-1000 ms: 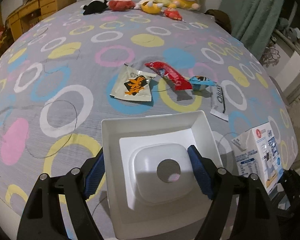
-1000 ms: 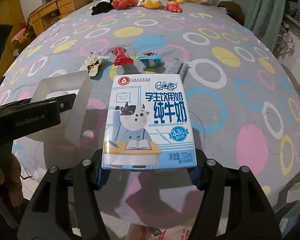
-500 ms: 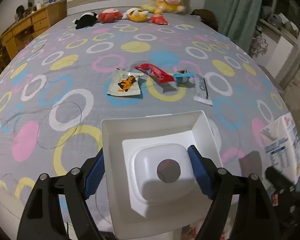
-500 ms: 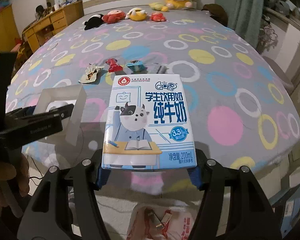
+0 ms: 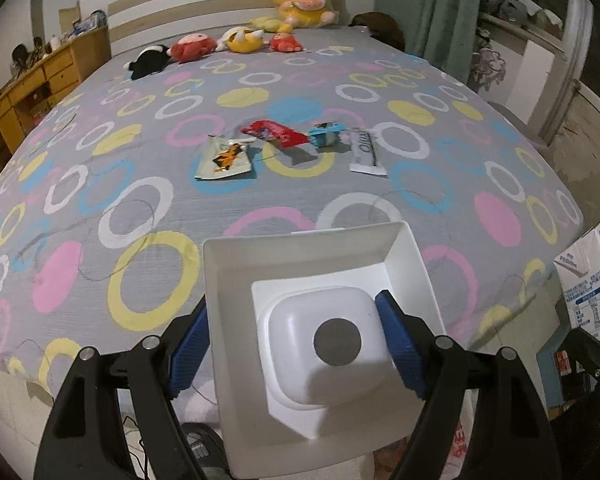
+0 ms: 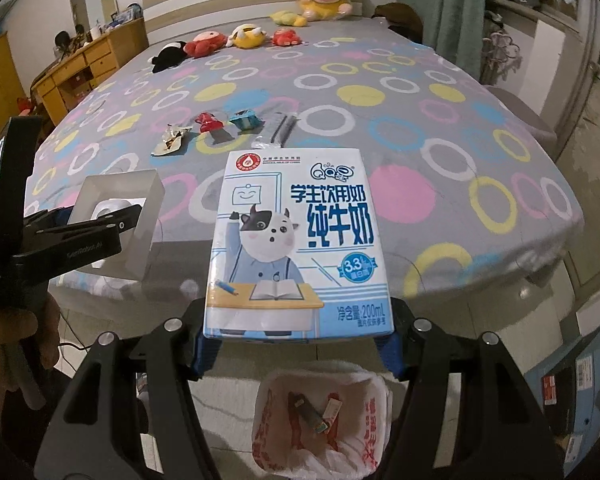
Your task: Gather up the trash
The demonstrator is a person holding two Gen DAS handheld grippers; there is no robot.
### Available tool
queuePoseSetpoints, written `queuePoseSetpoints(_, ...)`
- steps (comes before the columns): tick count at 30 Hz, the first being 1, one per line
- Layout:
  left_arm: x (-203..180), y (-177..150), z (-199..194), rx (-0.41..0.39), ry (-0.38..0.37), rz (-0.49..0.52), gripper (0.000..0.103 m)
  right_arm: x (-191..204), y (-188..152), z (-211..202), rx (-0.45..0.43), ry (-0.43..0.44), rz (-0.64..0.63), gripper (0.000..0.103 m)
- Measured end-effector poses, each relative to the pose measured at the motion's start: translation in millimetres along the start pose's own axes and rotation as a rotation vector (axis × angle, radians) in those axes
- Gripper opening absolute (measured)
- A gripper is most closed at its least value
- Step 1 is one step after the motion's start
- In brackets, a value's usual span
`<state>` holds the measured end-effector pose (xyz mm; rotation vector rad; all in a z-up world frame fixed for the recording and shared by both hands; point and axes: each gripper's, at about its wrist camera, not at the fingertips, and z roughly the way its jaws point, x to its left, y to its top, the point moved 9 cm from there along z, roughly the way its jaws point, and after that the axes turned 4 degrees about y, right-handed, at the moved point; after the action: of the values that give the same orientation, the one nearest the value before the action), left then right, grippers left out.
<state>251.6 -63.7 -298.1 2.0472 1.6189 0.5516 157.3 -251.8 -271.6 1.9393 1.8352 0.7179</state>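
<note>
I hold a glossy printed paperboard milk carton (image 6: 296,240) and a smooth, matt white plastic tray (image 5: 312,336). At twelve o'clock, shiny foil wrappers (image 5: 224,158) lie on the bed's (image 5: 100,200) matt woven cloth sheet.

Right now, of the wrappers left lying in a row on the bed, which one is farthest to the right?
The flat white sachet with dark lettering. It ends the row, right of the small blue wrapper; the red wrapper and the cream packet with an orange figure lie further left.

Bedroom: bed (image 5: 300,92), plush toys (image 5: 300,0), dresser (image 5: 40,76).
</note>
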Motion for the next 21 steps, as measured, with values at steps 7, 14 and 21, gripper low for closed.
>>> queuePoseSetpoints(7,-24.0,-18.0,-9.3,-0.005,-0.015,0.068,0.076,-7.8,-25.9,-18.2,-0.001,-0.014,0.028,0.062)
queuePoseSetpoints(14,-57.5,-53.1,-18.6,0.025,-0.072,0.129,0.076,-17.7,-61.9,-27.8,0.015,-0.03,0.058,0.062)
queuePoseSetpoints(21,-87.1,-91.3,-20.4,0.07,-0.118,0.197,0.076,-38.2,-108.6,-24.0,0.059,-0.068,0.098,0.062)
